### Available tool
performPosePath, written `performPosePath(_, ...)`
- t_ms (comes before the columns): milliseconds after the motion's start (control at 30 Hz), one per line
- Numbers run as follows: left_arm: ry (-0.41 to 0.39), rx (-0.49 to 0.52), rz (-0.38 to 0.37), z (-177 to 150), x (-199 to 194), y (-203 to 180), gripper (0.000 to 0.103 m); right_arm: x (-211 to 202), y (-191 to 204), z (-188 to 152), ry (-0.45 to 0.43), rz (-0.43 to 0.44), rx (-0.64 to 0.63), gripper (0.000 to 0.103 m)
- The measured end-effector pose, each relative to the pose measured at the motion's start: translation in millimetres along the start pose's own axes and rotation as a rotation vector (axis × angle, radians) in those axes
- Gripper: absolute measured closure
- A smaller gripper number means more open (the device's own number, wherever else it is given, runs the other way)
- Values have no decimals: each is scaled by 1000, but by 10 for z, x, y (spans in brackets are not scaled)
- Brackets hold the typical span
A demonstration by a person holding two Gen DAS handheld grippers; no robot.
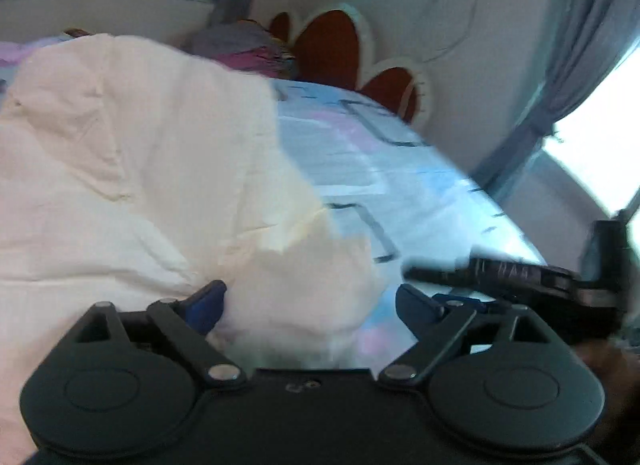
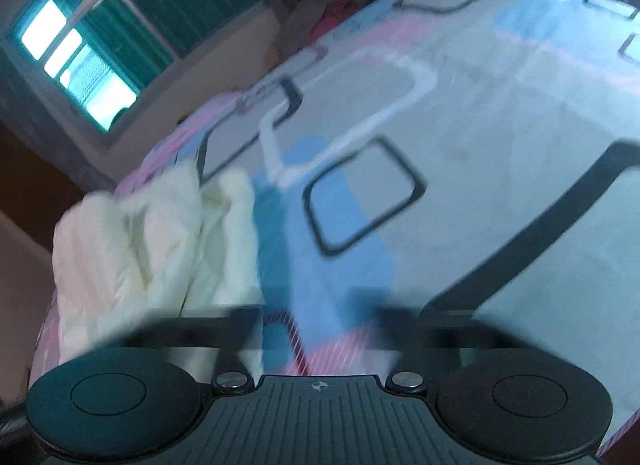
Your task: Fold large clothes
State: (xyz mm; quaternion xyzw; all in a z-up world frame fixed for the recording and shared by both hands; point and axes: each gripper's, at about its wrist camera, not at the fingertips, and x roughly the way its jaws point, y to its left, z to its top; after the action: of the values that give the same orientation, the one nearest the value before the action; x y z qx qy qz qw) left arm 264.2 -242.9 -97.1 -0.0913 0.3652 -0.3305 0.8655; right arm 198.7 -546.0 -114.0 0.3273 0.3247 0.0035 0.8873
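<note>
My left gripper (image 1: 310,301) gapes wide just above the crumpled cream cotton garment (image 1: 132,169) on the bed's pastel patterned sheet (image 1: 384,169). My right gripper (image 2: 320,319) also stands open and empty, the garment to its left.

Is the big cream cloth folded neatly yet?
No. The cream garment lies bunched and wrinkled on the patterned bedsheet, with uneven humps.

Garment (image 1: 132,169) on bed (image 1: 400,169) – headboard (image 1: 332,49) behind, window (image 2: 80,53) w/ wall.

Patterned bedsheet (image 2: 500,113), flower-shaped headboard (image 1: 328,49), grey curtain (image 1: 580,65), green-shaded window (image 2: 100,37)
</note>
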Motion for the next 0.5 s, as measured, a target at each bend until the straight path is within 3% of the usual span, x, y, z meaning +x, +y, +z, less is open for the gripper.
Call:
performPosePath(67, -29, -55, -81, 62, -243, 44, 15, 6, 24, 133, -5, 56, -15, 13)
performPosePath(100, -50, -83, -109, 93, -367, 87, 16, 7, 57, 185, -7, 82, -20, 20)
performPosePath(200, -152, -131, -133, 172, -826, 329, 23, 42, 203, 325, -18, 156, -32, 25)
performPosePath(300, -257, -114, 40, 273, -1137, 680, 34, 149, 501, 429, -12, 245, -82, 25)
performPosePath(367, -277, -157, 142, 337, -1220, 1015, 38, 240, 755, 498, 6, 296, -135, 25)
performPosePath(500, -278, -255, 188, 425, -1129, 1633, 46, 599, 1310, 593, 73, 358, -276, 25)
